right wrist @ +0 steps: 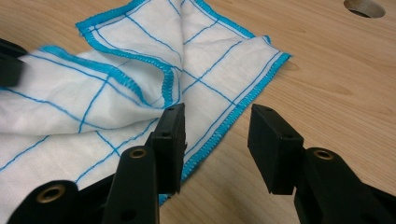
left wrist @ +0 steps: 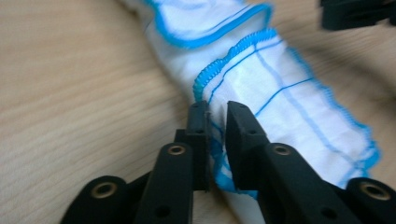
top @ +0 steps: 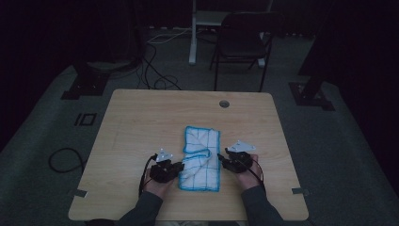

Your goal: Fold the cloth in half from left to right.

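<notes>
A white cloth (top: 202,160) with blue grid lines and blue stitched edges lies rumpled and partly folded near the table's front edge. My left gripper (top: 181,167) is at the cloth's left side. In the left gripper view its jaws (left wrist: 218,114) are pinched on the blue hem of the cloth (left wrist: 280,93). My right gripper (top: 221,160) is at the cloth's right side. In the right gripper view it (right wrist: 217,121) stands open, one jaw over the cloth (right wrist: 93,93) and the other over bare wood, straddling the hem without gripping it.
The wooden table (top: 141,122) has a round cable hole (top: 224,103) near its far edge, also seen in the right gripper view (right wrist: 364,7). Behind the table stand a dark chair (top: 242,40) and a white post. Cables (top: 66,160) lie on the floor at the left.
</notes>
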